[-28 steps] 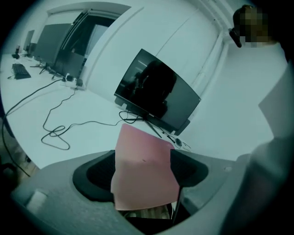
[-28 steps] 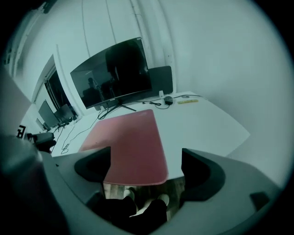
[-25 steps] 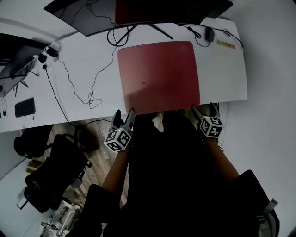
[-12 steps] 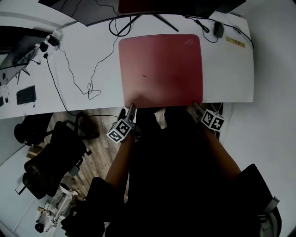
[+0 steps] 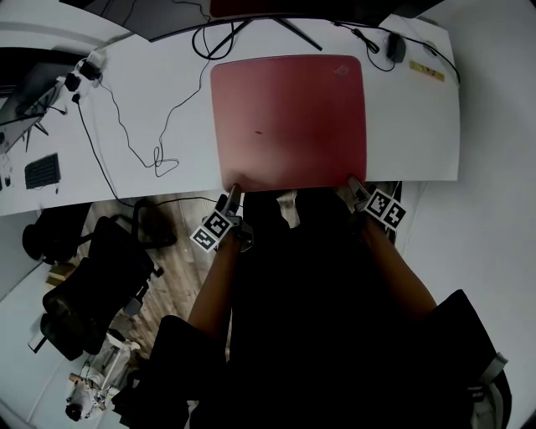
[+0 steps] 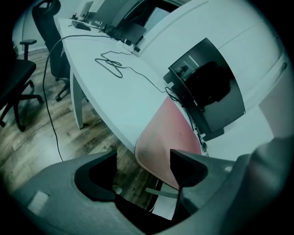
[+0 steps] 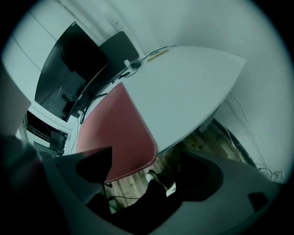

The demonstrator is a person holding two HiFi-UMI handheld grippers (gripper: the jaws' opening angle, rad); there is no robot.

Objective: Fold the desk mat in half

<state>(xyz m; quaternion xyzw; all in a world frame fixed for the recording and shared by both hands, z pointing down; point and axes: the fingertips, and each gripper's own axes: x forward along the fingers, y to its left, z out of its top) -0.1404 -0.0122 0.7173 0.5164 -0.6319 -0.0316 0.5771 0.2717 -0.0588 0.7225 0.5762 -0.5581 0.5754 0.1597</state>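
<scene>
The red desk mat lies flat on the white desk, its near edge hanging slightly over the desk's front. My left gripper is at the mat's near left corner and my right gripper at its near right corner. In the left gripper view the rounded corner of the mat sits between the open jaws of the left gripper. In the right gripper view the mat's stitched corner reaches between the open jaws of the right gripper. Neither gripper pinches the mat.
A dark monitor stands behind the mat on a splayed foot. Loose black cables trail over the desk's left part, and a mouse lies at the back right. A black office chair stands on the wooden floor to my left.
Both grippers have moved forward from below the desk edge up to the mat's near corners. Their jaws stay open and the mat has not moved.
</scene>
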